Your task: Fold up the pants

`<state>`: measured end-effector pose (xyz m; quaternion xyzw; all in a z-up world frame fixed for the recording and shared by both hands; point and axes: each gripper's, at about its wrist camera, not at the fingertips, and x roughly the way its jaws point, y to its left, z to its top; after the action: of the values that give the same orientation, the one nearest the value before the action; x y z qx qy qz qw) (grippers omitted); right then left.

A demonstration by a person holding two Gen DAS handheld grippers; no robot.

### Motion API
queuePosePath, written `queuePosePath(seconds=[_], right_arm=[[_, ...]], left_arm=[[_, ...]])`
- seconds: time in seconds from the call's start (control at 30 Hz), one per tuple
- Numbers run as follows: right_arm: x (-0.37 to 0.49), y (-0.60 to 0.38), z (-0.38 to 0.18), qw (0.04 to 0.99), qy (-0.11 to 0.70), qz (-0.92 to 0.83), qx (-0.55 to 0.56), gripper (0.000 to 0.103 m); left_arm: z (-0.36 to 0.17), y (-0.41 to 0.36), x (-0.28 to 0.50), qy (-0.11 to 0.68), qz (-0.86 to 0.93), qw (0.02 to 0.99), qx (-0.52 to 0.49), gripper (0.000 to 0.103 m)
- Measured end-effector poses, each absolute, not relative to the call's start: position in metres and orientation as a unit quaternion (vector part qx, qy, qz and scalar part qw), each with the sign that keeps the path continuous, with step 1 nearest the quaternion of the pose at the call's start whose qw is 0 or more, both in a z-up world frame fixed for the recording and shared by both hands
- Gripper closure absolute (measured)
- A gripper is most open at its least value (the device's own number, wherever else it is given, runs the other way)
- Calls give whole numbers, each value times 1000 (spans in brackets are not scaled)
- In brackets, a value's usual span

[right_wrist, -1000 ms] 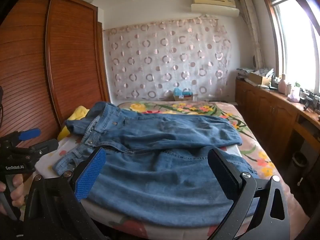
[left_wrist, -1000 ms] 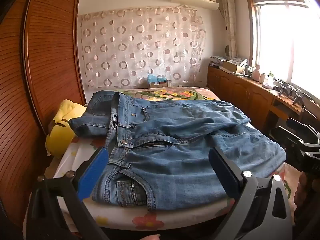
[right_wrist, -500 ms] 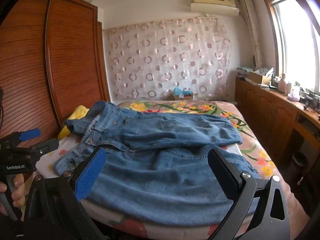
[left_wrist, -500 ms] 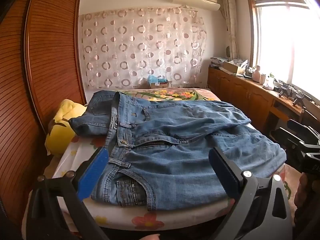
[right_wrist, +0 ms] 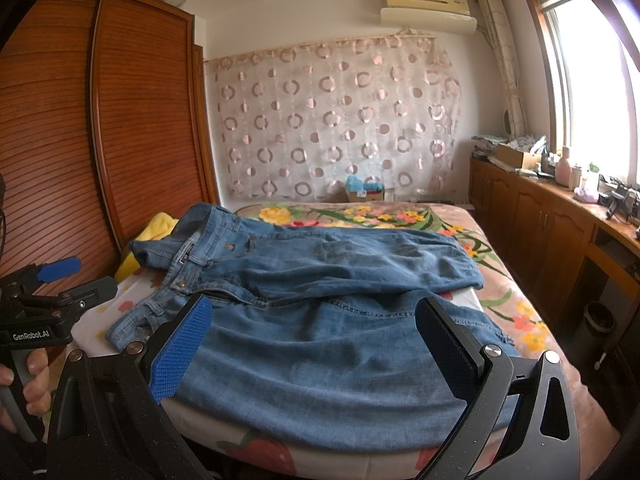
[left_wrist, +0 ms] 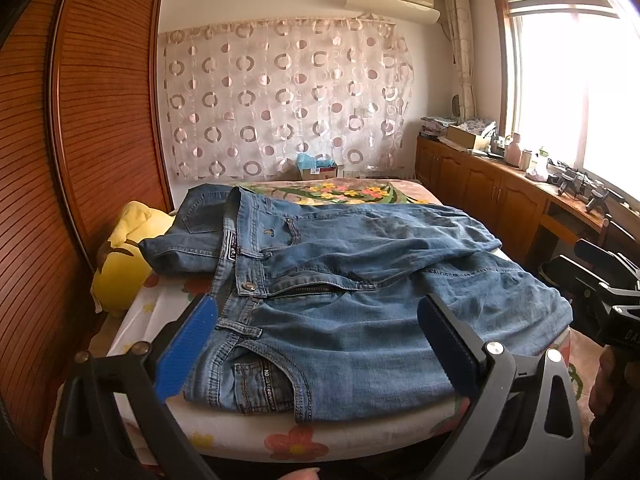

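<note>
1. Blue denim pants (left_wrist: 360,292), spread flat across the near end of a bed with a flower-print cover (left_wrist: 352,194); waistband toward the left edge, legs running to the right edge, far leg lying partly over the near one.
2. Left gripper (left_wrist: 320,344), black with blue ribbed pads, jaws wide apart, poised above the near edge over the waistband and front pocket; nothing held.
3. Right gripper (right_wrist: 312,344), same build, jaws wide apart, poised above the near leg; nothing held.
4. Yellow plush toy (left_wrist: 120,264) at the left edge, beside the waistband, against a brown slatted wardrobe door (left_wrist: 100,120).
</note>
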<state>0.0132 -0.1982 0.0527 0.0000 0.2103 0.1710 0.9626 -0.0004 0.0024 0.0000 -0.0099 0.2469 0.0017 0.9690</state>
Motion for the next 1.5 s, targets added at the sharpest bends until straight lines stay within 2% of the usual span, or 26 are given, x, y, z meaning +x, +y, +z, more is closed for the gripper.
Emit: queuePosePath(seconds=[1.5], right_arm=[[15,-199,51,963,210,170,2,0]], left_arm=[[11,1,-2,242,0,970,-10,2]])
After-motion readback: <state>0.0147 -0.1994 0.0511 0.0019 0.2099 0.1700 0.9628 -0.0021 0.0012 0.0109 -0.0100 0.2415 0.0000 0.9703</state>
